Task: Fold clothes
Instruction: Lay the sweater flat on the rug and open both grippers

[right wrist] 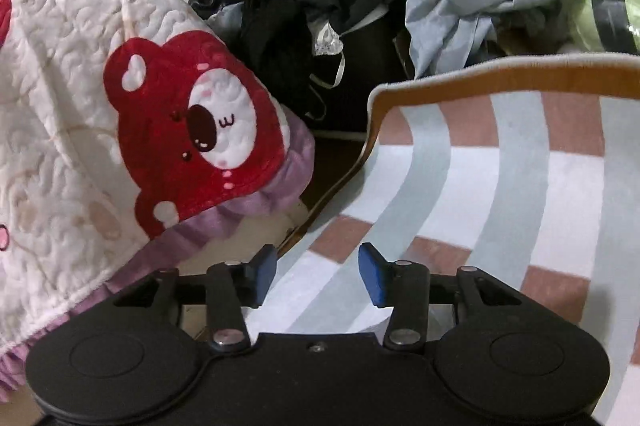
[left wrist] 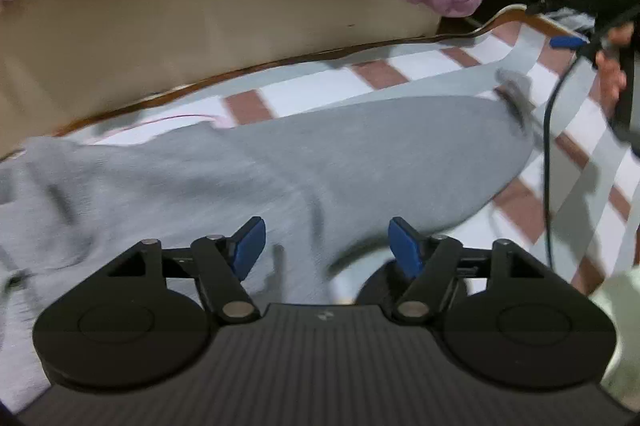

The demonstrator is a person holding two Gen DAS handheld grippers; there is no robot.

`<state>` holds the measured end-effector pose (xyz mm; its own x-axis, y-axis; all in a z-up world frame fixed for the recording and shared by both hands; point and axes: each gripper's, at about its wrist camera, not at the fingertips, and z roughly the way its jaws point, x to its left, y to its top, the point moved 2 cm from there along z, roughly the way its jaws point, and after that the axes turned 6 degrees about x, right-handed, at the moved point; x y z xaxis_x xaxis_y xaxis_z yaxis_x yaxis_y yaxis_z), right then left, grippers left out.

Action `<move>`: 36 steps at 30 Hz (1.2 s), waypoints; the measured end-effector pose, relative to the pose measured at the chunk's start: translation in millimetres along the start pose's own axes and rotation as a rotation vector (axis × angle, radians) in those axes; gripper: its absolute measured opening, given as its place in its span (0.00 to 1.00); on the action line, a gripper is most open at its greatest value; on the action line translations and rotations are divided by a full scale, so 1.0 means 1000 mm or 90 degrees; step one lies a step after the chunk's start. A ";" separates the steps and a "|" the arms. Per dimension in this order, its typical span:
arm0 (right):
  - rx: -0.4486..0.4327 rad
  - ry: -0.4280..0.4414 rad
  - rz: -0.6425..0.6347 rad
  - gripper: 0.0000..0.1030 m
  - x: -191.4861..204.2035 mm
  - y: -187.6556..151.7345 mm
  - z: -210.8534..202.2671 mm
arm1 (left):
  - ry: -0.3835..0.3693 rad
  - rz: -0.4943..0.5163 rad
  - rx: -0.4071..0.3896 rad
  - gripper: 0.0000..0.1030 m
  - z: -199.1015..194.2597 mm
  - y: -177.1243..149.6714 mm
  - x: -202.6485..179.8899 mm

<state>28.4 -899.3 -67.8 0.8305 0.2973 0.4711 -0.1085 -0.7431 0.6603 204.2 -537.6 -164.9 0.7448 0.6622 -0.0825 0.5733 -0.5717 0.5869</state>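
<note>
On the rug (left wrist: pixel 420 66): grey garment (left wrist: pixel 320 162), long axis near-left to far-right.
Left gripper (left wrist: pixel 326 246): jaws apart, empty, over garment.
Right gripper (right wrist: pixel 318 270): jaws apart, empty, over rug.

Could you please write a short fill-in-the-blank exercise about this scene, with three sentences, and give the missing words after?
1. The garment under the left gripper has the colour ____.
2. The jaws of the right gripper are ____ and hold nothing.
3. The red figure on the white blanket is a ____.

Missing words: grey; open; bear
</note>
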 end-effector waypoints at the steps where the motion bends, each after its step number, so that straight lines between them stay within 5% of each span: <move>1: 0.005 0.005 0.003 0.55 0.003 0.000 -0.002 | 0.009 -0.004 0.013 0.66 -0.007 -0.008 0.008; 4: 0.045 0.059 0.019 0.57 0.013 -0.006 0.002 | 0.024 -0.053 0.032 0.66 -0.030 -0.031 0.036; 12: 0.265 0.283 0.086 0.57 0.037 -0.071 0.009 | 0.054 -0.215 0.060 0.63 -0.080 -0.083 0.092; 14: 0.330 0.298 0.093 0.57 0.037 -0.101 0.002 | 0.036 -0.202 0.072 0.63 -0.082 -0.085 0.091; 19: 0.527 0.317 0.072 0.57 0.035 -0.179 -0.031 | 0.054 -0.045 0.128 0.63 -0.068 -0.075 0.078; 21: 0.597 0.320 -0.028 0.57 0.042 -0.201 -0.056 | 0.067 0.015 0.160 0.56 -0.070 -0.077 0.080; 24: 0.713 0.300 -0.176 0.57 0.046 -0.237 -0.099 | 0.046 0.068 0.301 0.44 -0.085 -0.100 0.088; 28: 0.819 0.249 -0.297 0.59 0.043 -0.285 -0.139 | 0.073 0.028 0.367 0.44 -0.151 -0.131 0.122; 31: 0.845 0.207 -0.322 0.60 0.041 -0.309 -0.148 | 0.118 0.023 0.375 0.46 -0.198 -0.153 0.147; 35: 0.865 0.247 -0.403 0.61 0.050 -0.343 -0.167 | 0.159 0.012 0.371 0.48 -0.239 -0.178 0.175; 36: 0.865 0.261 -0.458 0.53 0.055 -0.354 -0.173 | 0.169 0.009 0.370 0.48 -0.250 -0.184 0.182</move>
<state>18.1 -516.5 -174.1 0.2703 0.7746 0.5718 0.9580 -0.2753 -0.0800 149.0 -191.0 -86.7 0.6862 0.7078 0.1679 0.7114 -0.7011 0.0479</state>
